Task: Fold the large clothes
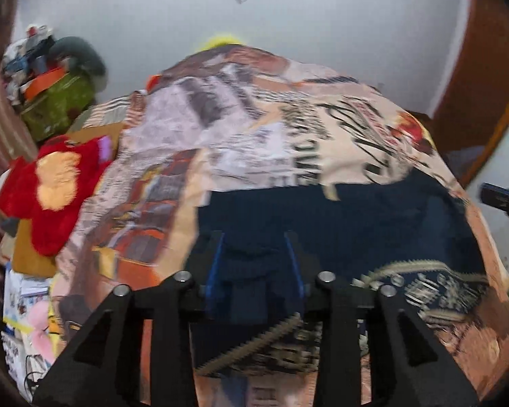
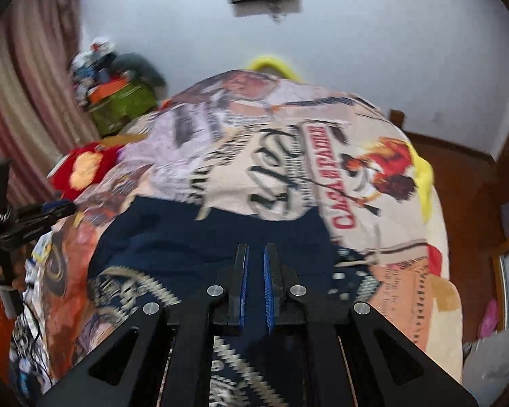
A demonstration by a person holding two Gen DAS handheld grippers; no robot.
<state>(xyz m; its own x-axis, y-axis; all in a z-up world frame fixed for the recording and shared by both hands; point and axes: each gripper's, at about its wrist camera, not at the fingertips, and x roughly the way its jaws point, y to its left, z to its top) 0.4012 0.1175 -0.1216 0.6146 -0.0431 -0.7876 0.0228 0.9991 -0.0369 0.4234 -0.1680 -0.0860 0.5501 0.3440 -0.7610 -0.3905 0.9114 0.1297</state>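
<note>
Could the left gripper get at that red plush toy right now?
Probably yes: the red plush toy lies uncovered beside the printed bedspread, and the left gripper is open, with nothing between them.

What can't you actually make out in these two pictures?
- Navy garment: left wrist view, its near edge is hidden behind the left hand-held gripper.
- Bedspread lettering: right wrist view, smeared by motion blur.
- Heap on the green box: left wrist view, too small and blurred to identify.
</note>
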